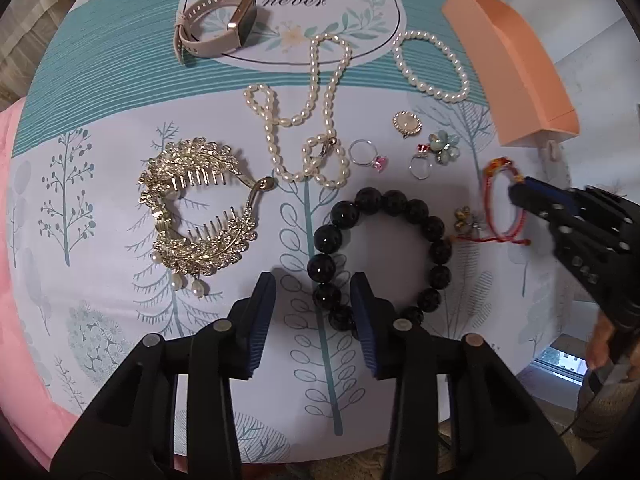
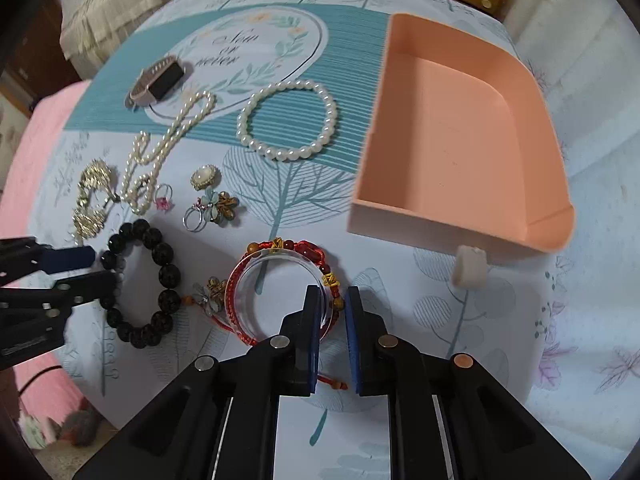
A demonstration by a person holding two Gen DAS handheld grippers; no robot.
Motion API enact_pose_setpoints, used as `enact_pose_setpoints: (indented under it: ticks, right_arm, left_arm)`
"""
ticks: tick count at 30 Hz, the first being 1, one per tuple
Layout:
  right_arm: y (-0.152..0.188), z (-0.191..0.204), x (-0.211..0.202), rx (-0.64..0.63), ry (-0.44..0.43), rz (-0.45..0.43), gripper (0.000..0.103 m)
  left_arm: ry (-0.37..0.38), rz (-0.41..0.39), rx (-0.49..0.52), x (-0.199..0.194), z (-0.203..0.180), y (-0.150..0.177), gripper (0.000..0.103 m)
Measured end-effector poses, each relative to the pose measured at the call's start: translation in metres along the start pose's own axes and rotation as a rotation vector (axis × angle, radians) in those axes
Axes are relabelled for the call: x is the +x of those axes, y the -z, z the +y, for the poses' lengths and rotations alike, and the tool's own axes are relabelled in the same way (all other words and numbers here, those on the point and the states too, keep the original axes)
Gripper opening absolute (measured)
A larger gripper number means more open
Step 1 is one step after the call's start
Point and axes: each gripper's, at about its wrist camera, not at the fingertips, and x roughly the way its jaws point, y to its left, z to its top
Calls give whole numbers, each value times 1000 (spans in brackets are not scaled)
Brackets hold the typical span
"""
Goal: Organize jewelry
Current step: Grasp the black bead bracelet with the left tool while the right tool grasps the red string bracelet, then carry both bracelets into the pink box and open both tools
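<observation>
Jewelry lies on a printed cloth. My left gripper (image 1: 313, 286) is open, its fingers astride the left side of a black bead bracelet (image 1: 404, 204), also in the right wrist view (image 2: 166, 258). My right gripper (image 2: 333, 300) is partly open around the near rim of a red cord bracelet with a clear bangle (image 2: 280, 276), seen too in the left wrist view (image 1: 496, 200). An empty peach tray (image 2: 460, 140) stands to the right. A pearl bracelet (image 2: 288, 120), pearl necklace (image 1: 312, 120), gold hair comb (image 1: 196, 208), watch (image 1: 216, 24) and rings (image 1: 366, 154) lie around.
A flower brooch (image 2: 220, 204), an oval pendant (image 2: 205, 177) and a small flower charm (image 2: 210, 292) lie between the bracelets. A small white block (image 2: 470, 266) sits by the tray's near corner. A pink blanket (image 1: 16, 320) borders the cloth on the left.
</observation>
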Motion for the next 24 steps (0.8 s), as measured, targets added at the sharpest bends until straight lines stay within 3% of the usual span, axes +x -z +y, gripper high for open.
enact_pose_setpoints:
  ticks: [4, 5, 6, 14, 20, 24]
  right_arm:
    - [9, -12, -22, 28, -24, -47, 12]
    - [10, -15, -28, 34, -26, -59, 12]
    - [12, -17, -36, 39, -31, -78, 12]
    - [22, -45, -97, 90, -41, -210, 12]
    - [12, -75, -140, 180, 5, -343, 12]
    - [1, -102, -147, 258, 45, -406, 12]
  left_arm:
    - [-27, -8, 19, 7, -16, -6, 35]
    - [-33, -12, 23, 7, -20, -7, 31]
    - [-40, -24, 35, 9, -25, -9, 12]
    - [13, -75, 26, 3, -57, -22, 12]
    - [88, -223, 30, -53, -95, -43, 12]
    - [114, -311, 58, -85, -101, -54, 12]
